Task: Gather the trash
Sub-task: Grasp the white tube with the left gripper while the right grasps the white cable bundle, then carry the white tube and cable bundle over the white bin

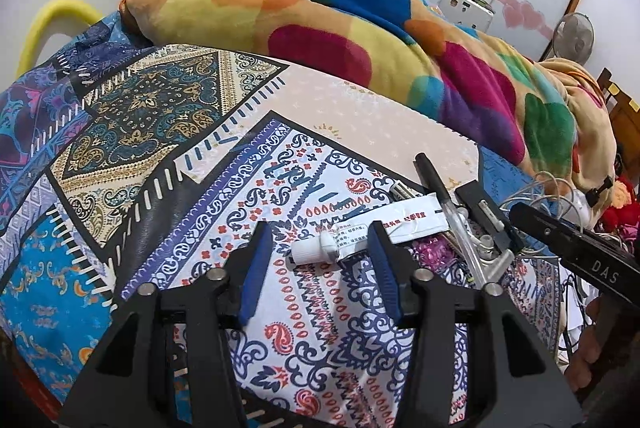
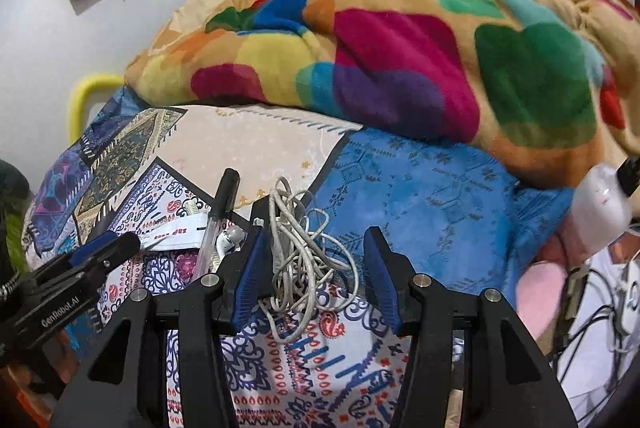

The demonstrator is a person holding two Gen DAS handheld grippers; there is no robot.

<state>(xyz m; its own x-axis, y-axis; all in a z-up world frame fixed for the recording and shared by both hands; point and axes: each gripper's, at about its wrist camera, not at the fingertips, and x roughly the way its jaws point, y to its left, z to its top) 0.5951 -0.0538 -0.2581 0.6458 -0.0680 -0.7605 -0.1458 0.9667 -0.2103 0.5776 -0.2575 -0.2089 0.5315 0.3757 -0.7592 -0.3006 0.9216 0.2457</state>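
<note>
Hovering over the patterned bedsheet (image 1: 168, 131), the left gripper (image 1: 318, 264) holds its blue pads partly apart with nothing pinched between them. A small white tube (image 1: 320, 248) with a screw cap lies on the sheet in the gap at the fingertips, its cap toward 9 o'clock and its crumpled body running under the right-hand pad; whether that pad touches it cannot be told. Just past the tube, toward 1 o'clock, lies a torn white wrapper (image 1: 412, 218) printed in red, and beside it at 2 o'clock a black-capped pen (image 1: 432, 179) pointing toward 11 o'clock. In the right wrist view the right gripper (image 2: 314, 260) is likewise part-way open, its jaws either side of a tangled white cable (image 2: 304, 252) heaped on the sheet; the left-hand pad sits against the bundle while the other stands clear, so the cable is not gripped. At 10 o'clock from that gripper lie the same pen (image 2: 224, 203), a white earbud (image 2: 230, 238) and the wrapper (image 2: 176, 232), with the left gripper's tip (image 2: 108, 248) reaching in from 9 o'clock. A multicoloured fleece blanket (image 2: 400, 59) is bunched across the bed at 12 o'clock, and a yellow bed rail (image 2: 80, 95) shows at the far left.
</note>
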